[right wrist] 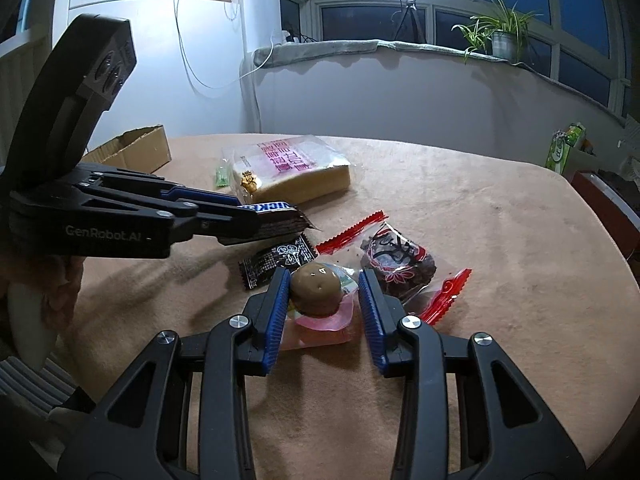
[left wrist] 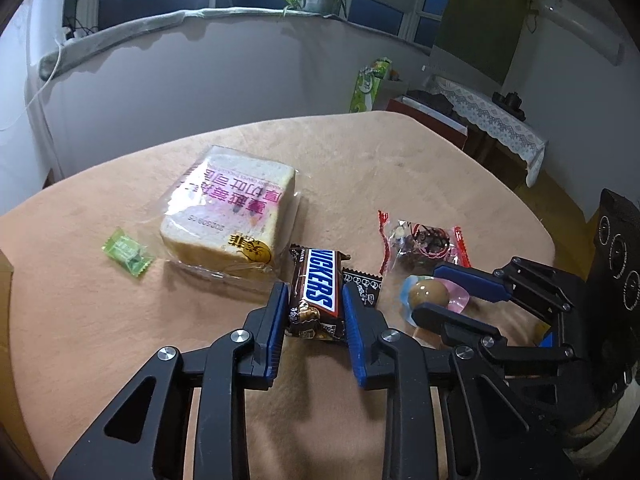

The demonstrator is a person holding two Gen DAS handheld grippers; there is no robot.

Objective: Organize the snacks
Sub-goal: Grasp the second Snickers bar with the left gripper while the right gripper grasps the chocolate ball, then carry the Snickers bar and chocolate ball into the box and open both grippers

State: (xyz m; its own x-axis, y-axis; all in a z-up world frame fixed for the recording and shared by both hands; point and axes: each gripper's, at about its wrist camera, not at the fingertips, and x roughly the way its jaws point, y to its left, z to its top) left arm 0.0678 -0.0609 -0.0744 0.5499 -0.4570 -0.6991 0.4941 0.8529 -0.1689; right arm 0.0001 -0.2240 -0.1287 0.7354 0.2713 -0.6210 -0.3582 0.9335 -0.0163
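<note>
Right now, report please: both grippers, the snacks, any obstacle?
Left gripper shut on Snickers bar. Right gripper open around braised egg, not clamped. Black sachet close beside both.

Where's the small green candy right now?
The small green candy lies on the table at the left in the left wrist view, just left of the bagged bread. In the right wrist view it peeks out beside the bread, near the cardboard box.

Left gripper low over the surface, jaws closed against both sides of the Snickers bar; right gripper just beside it, jaws parted around the wrapped brown egg, one pad touching, the other apart.
</note>
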